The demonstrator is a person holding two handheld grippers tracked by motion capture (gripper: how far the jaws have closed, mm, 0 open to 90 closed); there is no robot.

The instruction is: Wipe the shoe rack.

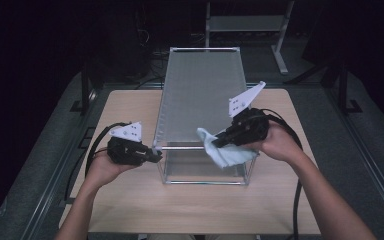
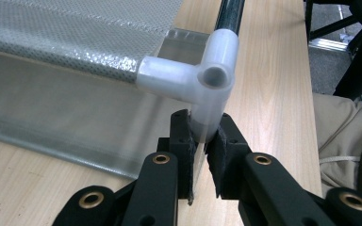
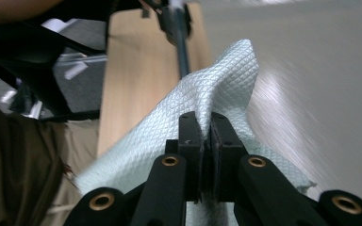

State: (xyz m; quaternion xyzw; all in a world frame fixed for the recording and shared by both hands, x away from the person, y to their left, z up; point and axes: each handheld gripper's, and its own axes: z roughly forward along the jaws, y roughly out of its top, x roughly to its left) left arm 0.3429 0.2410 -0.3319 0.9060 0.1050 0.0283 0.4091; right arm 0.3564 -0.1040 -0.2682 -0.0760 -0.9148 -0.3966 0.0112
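A long box frame (image 1: 165, 176) with a frosted, dotted top panel (image 1: 200, 95) stands lengthwise on the wooden table (image 1: 130, 200). My left gripper (image 1: 156, 156) is shut on the frame's near left corner; in the left gripper view its pads (image 2: 185, 141) pinch the post just under the white plastic corner connector (image 2: 202, 80). My right gripper (image 1: 219, 141) is shut on a pale blue quilted cloth (image 1: 227, 154), which lies on the panel's near right part and hangs over the front edge. In the right gripper view the cloth (image 3: 217, 89) bunches up between the closed jaws, beside the panel (image 3: 311, 94).
A metal stand (image 1: 245, 22) sits on the floor beyond the table's far end. Black cables (image 1: 92, 150) trail from both grippers towards the person. Bare wood (image 1: 190, 210) lies in front of the frame and along both of its sides.
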